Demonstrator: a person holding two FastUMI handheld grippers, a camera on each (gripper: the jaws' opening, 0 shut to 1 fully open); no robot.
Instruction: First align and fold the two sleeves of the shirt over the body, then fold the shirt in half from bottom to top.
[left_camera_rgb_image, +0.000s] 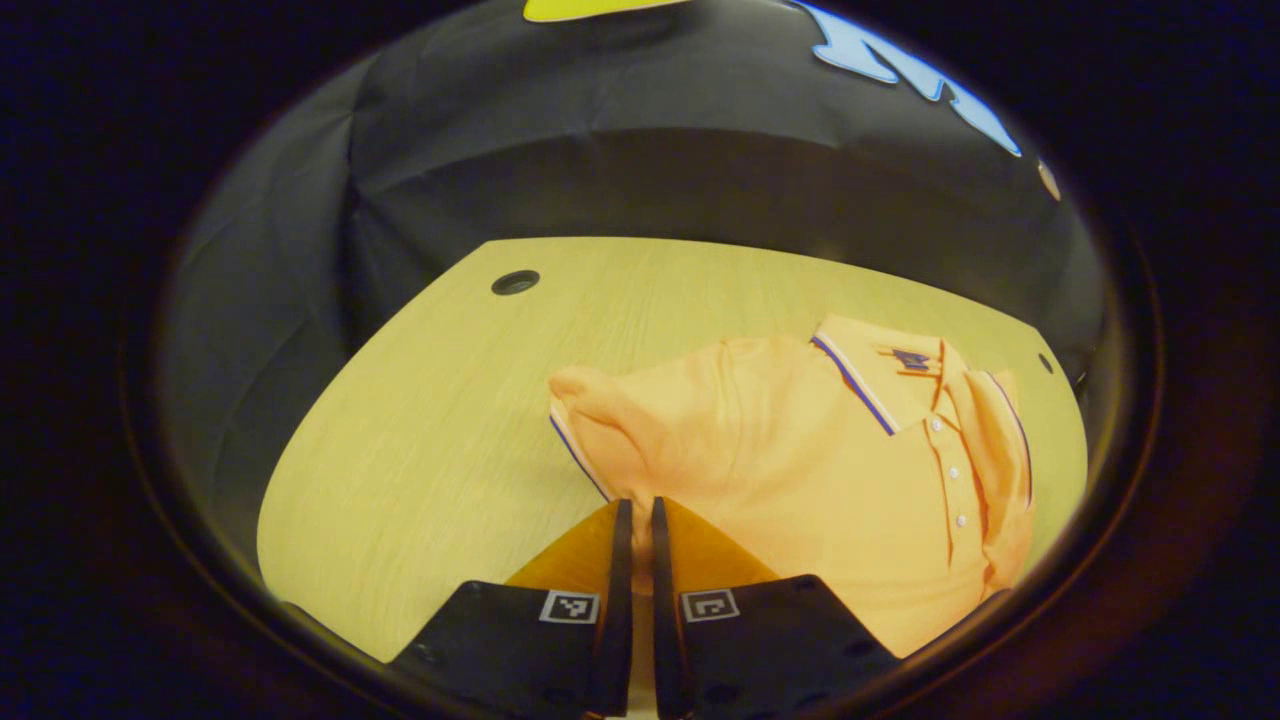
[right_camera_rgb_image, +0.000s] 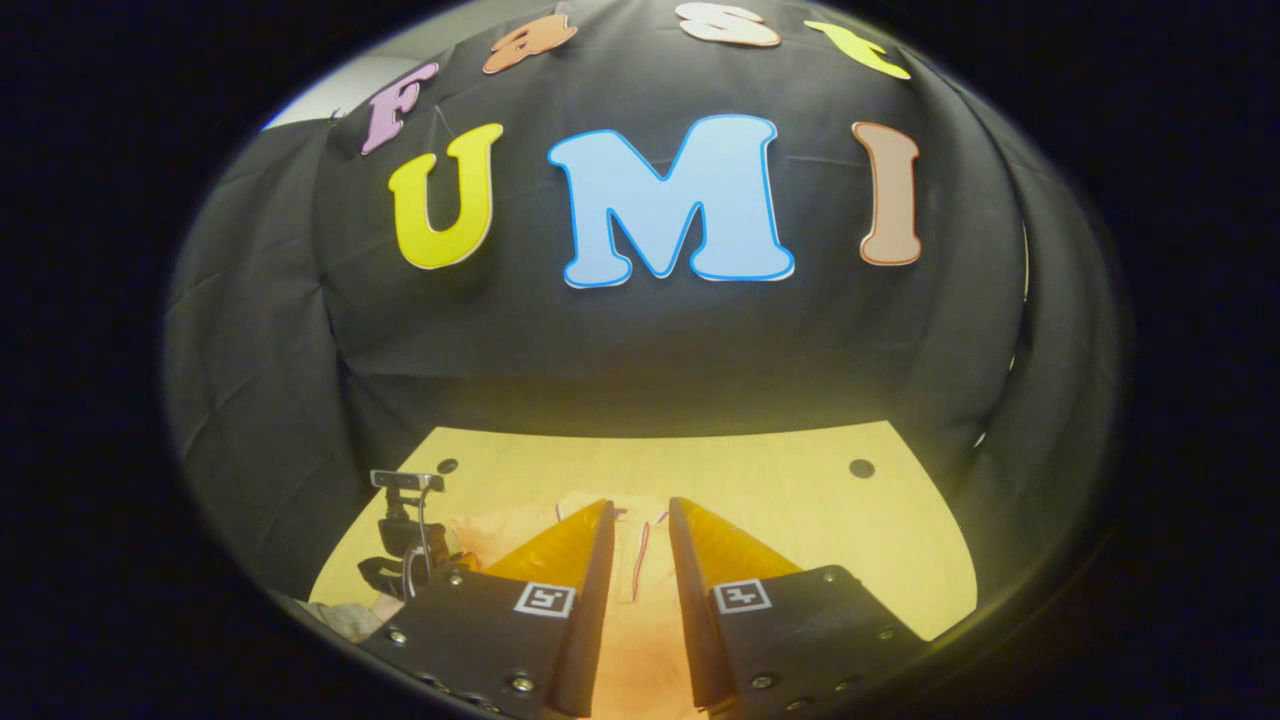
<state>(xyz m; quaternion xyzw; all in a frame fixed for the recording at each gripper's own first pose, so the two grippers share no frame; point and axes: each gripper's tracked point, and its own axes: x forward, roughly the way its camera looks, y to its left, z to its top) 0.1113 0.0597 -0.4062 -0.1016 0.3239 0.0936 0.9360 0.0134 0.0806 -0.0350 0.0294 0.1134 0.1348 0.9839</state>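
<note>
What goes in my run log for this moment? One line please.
stage: sleeve fold | left tool: shut on shirt sleeve, lifted | right tool: fingers apart above shirt | table: wood

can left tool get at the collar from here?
Probably yes. The collar lies exposed on top of the shirt, with nothing between it and the left tool, whose fingers look nearly closed on fabric.

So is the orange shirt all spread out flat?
No. The orange shirt is partly folded: its sleeve lies bunched over the body on the table.
</note>
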